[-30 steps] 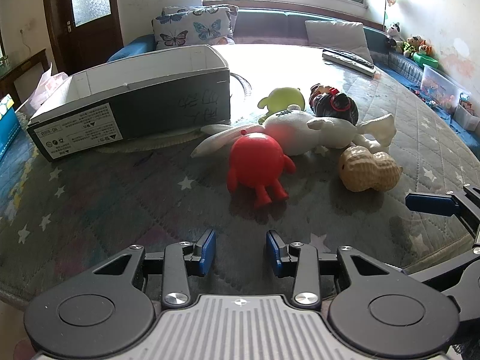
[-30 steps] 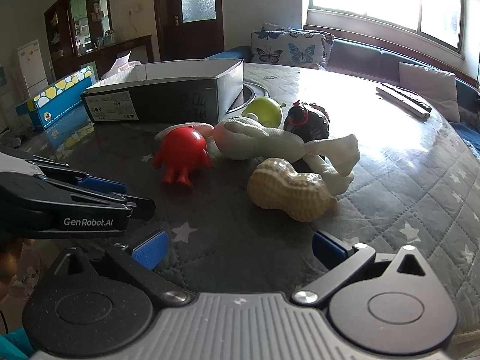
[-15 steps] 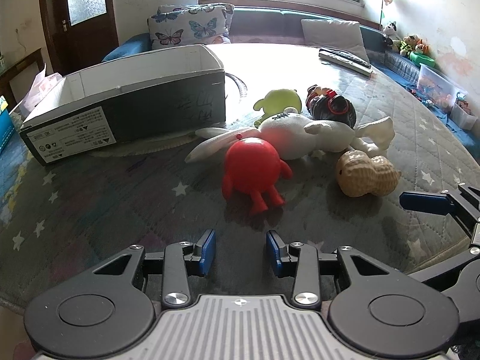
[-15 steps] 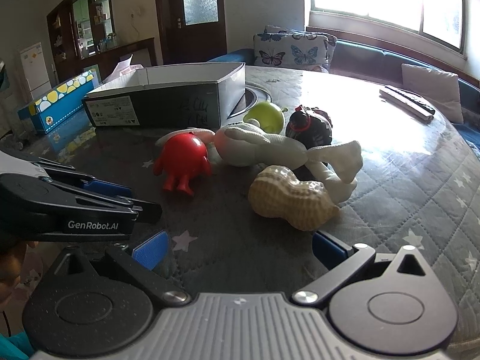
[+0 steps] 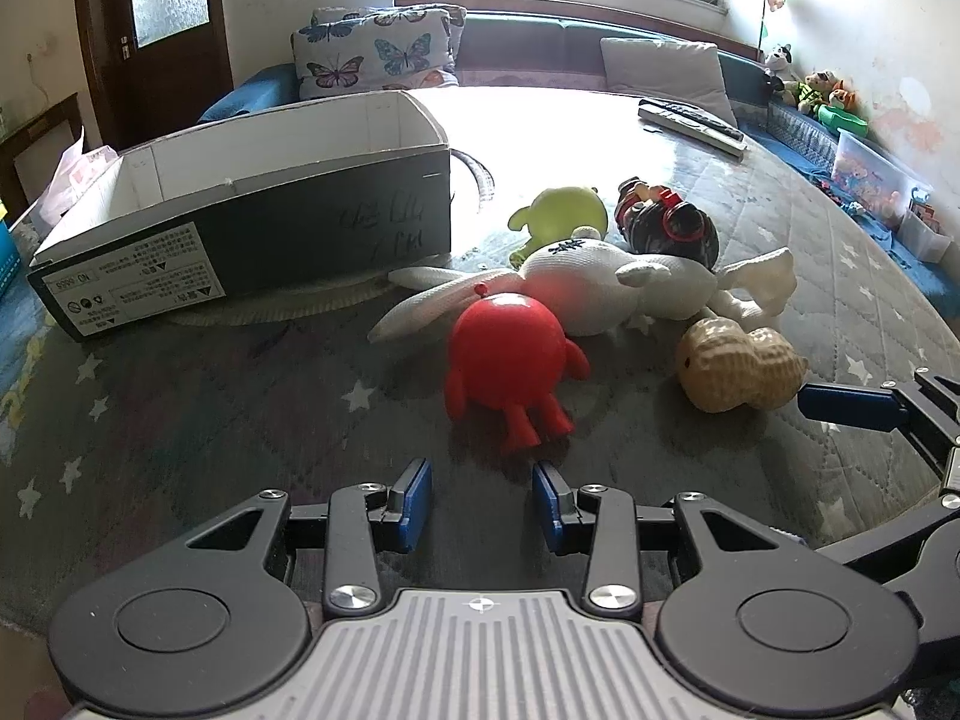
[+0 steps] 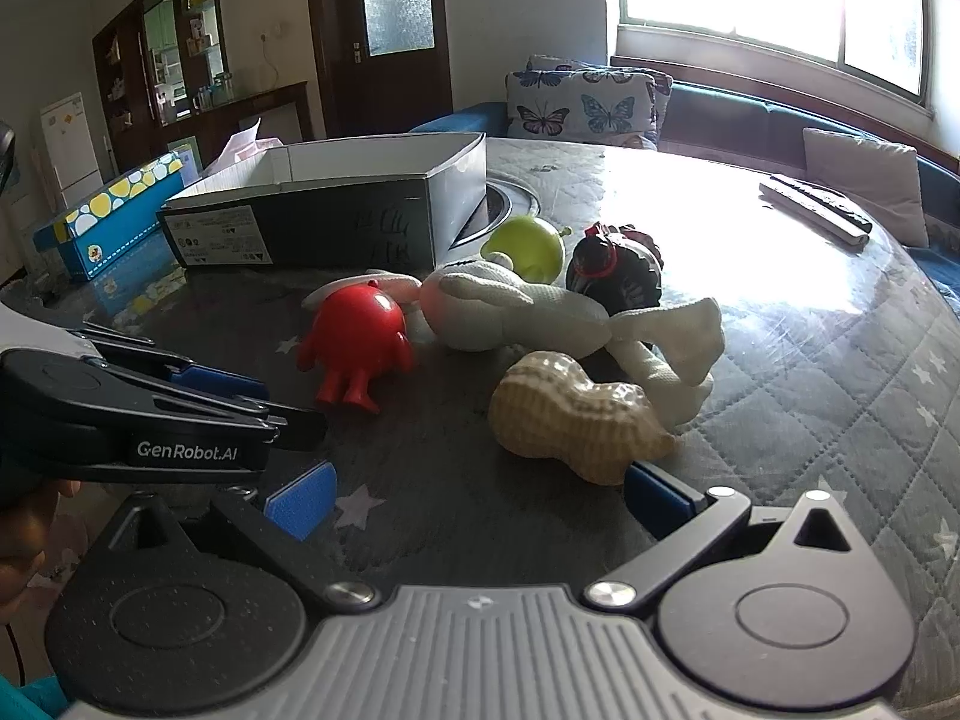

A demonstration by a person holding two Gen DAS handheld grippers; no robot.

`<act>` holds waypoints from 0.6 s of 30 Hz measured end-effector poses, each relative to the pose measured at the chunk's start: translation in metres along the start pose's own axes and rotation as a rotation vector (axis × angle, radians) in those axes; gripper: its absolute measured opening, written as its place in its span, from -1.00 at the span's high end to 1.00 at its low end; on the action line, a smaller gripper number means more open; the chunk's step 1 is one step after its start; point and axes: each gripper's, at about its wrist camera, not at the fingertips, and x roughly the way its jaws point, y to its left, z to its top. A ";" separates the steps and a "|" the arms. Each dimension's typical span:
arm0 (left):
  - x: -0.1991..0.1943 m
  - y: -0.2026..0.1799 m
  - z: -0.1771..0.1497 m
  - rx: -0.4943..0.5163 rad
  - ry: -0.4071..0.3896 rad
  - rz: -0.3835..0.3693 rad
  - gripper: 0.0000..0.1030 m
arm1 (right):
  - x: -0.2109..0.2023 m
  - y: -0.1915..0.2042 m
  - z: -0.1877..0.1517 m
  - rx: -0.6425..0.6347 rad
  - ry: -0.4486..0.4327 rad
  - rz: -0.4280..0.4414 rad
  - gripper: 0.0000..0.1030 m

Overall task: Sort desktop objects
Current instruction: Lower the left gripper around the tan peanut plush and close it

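Note:
A red round toy with legs [image 5: 510,354] lies on the quilted table, just ahead of my left gripper [image 5: 482,495], which is open and empty. Behind it lie a white plush rabbit [image 5: 606,288], a green toy [image 5: 567,213], a dark doll [image 5: 666,225] and a peanut-shaped toy [image 5: 741,369]. My right gripper [image 6: 480,495] is open wide and empty, with the peanut toy [image 6: 576,414] just ahead of its right finger. An open dark cardboard box [image 5: 240,210] stands at the left; it also shows in the right wrist view [image 6: 336,210].
Remote controls [image 5: 690,120] lie at the far side of the table. A blue dotted box [image 6: 108,216] sits beyond the table's left edge. A sofa with butterfly cushions [image 5: 378,54] runs behind the table. The left gripper shows in the right wrist view [image 6: 150,414].
Both grippers have moved forward toward the toys. The red toy and the peanut toy now sit closer to the fingers. Both stay open.

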 end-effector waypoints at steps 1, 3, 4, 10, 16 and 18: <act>0.000 0.000 0.001 -0.001 0.001 -0.001 0.23 | 0.000 0.000 0.001 0.000 0.000 0.000 -1.00; 0.001 0.002 0.002 -0.004 0.001 -0.003 0.24 | 0.001 -0.001 0.002 -0.001 -0.001 -0.001 -1.00; 0.001 0.002 0.003 -0.005 0.001 -0.004 0.24 | 0.002 -0.001 0.003 -0.002 -0.002 -0.001 -1.00; 0.002 0.005 0.009 -0.010 0.003 -0.019 0.23 | 0.001 -0.001 0.008 -0.006 -0.007 0.003 -0.99; 0.001 0.008 0.015 -0.013 0.003 -0.030 0.24 | -0.001 -0.002 0.012 -0.007 -0.014 0.008 -0.98; 0.002 0.010 0.017 -0.016 0.003 -0.032 0.24 | -0.002 -0.001 0.014 -0.010 -0.016 0.010 -0.98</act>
